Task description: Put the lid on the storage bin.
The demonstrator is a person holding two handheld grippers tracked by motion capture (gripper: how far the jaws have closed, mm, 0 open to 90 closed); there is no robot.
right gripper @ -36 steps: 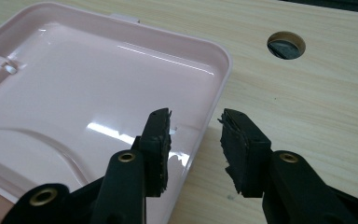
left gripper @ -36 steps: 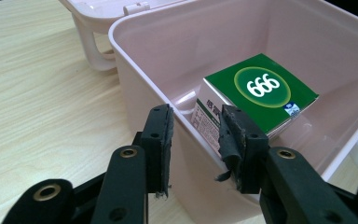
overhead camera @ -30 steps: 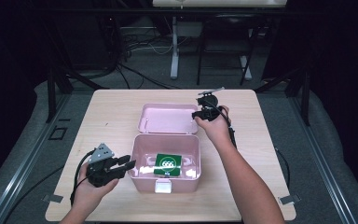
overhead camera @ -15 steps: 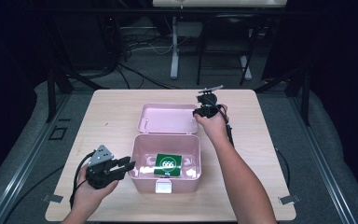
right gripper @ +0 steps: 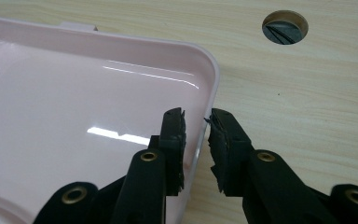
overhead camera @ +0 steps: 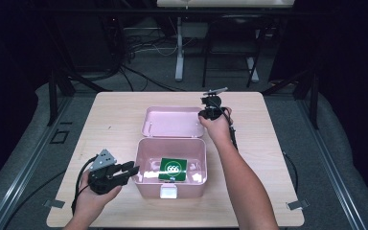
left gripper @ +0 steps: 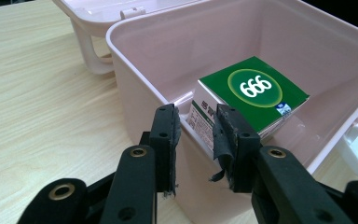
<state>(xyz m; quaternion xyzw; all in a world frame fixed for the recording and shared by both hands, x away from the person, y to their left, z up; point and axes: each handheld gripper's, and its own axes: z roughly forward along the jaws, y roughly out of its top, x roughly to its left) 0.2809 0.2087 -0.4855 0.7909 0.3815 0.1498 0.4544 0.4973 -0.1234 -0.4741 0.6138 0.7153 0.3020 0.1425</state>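
Straddling the pink box [left gripper: 135, 88] wall — left gripper [left gripper: 196, 135].

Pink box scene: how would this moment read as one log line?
pink box: open | green packet: inside | left gripper: open astride box wall | right gripper: open astride lid rim

High view overhead, facing forward; gripper views close on pink box [overhead camera: 171, 167].

Left gripper [overhead camera: 127, 171] moved down and toward the table's [overhead camera: 115, 120] near edge over the last second, its jaw tips now just beside the pink box's [overhead camera: 143, 179] left wall, slightly parted.
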